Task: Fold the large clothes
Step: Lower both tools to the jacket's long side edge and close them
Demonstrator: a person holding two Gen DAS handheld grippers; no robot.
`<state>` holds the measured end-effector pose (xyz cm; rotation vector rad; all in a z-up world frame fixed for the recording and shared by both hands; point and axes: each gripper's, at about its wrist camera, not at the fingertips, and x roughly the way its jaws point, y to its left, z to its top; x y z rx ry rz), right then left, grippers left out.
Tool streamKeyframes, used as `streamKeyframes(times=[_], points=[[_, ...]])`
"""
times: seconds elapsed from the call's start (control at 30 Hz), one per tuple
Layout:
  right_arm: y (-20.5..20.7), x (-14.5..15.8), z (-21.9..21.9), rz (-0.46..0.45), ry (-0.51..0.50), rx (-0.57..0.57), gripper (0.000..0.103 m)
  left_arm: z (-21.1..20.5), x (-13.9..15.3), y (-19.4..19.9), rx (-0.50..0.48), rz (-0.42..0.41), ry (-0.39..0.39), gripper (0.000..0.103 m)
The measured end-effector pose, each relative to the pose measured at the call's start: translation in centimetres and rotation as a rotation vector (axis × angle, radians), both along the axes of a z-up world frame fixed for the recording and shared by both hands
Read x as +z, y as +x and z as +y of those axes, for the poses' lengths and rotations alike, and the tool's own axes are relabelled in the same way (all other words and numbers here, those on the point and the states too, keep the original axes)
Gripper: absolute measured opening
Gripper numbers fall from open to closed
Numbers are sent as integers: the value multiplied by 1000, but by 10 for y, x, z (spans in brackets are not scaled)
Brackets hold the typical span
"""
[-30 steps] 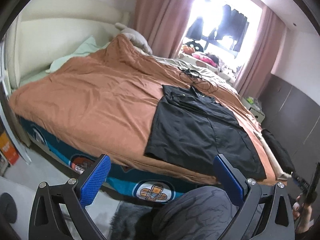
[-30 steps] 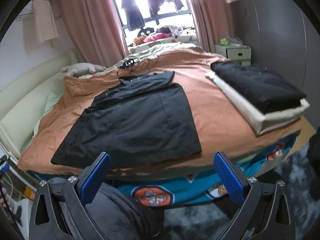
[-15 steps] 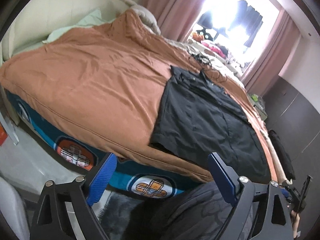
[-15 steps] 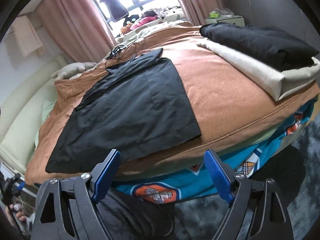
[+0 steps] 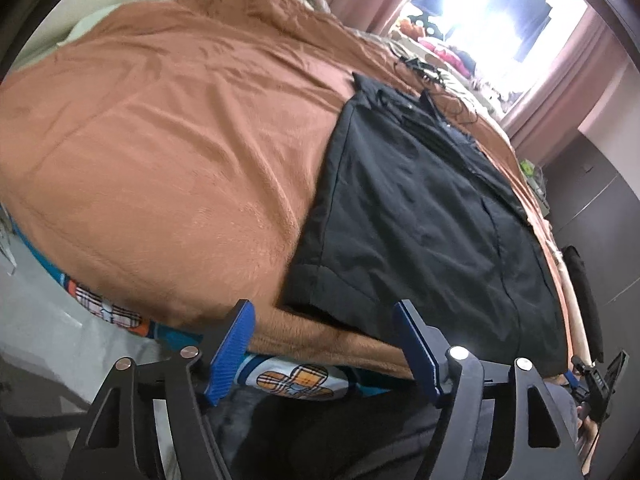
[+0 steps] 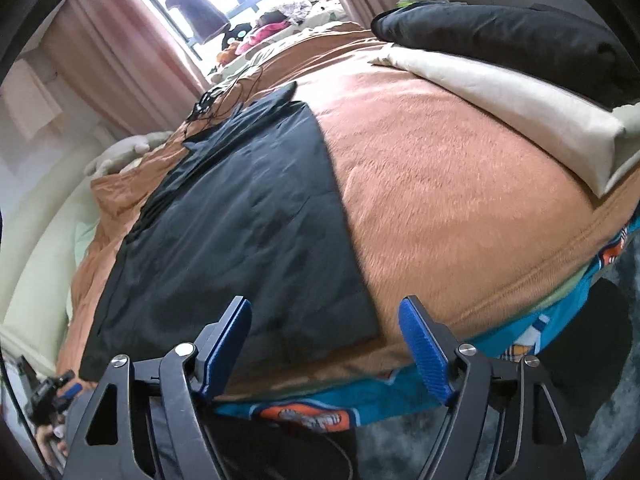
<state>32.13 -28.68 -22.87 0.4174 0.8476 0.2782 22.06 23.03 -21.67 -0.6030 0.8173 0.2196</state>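
Just ahead, black garment [image 5: 420, 216] on brown blanket [image 5: 168, 140], left tongs [image 5: 324, 344] and right tongs [image 6: 326, 344] apart (closing, empty).

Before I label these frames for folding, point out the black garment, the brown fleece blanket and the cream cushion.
black garment [image 5: 420, 216]: left wrist view, middle panel.
brown fleece blanket [image 5: 180, 140]: left wrist view, bare top.
cream cushion [image 6: 500, 100]: right wrist view, upper face.

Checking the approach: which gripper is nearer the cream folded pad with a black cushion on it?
Right. The right gripper is nearer the cream pad; the left gripper sits across the black garment.
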Motion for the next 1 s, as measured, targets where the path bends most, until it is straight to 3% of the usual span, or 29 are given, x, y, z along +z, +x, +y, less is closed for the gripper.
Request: streamKeyframes(times=[0.3, 0.37, 0.57, 0.67, 0.8, 0.87, 1.0], points=[[28, -4, -2, 19, 61, -2, 77, 13, -10, 25, -21, -16, -77, 72], [32, -6, -1, 24, 90, 2, 77, 17, -12, 29, -26, -20, -122, 68], [26, -13, -7, 38, 271, 17, 74, 24, -17, 23, -34, -60, -297, 64], [21, -22, -13, 46, 413, 20, 73, 25, -18, 17, -41, -94, -377, 64], [12, -29, -8, 34, 492, 26, 73, 25, -18, 9, -36, -177, -469, 64], [12, -32, -5, 36, 511, 11, 73, 24, -17, 9, -28, -192, -476, 64], [23, -31, 0, 53, 507, -36, 66, 23, -19, 22, 20, -146, -454, 64]])
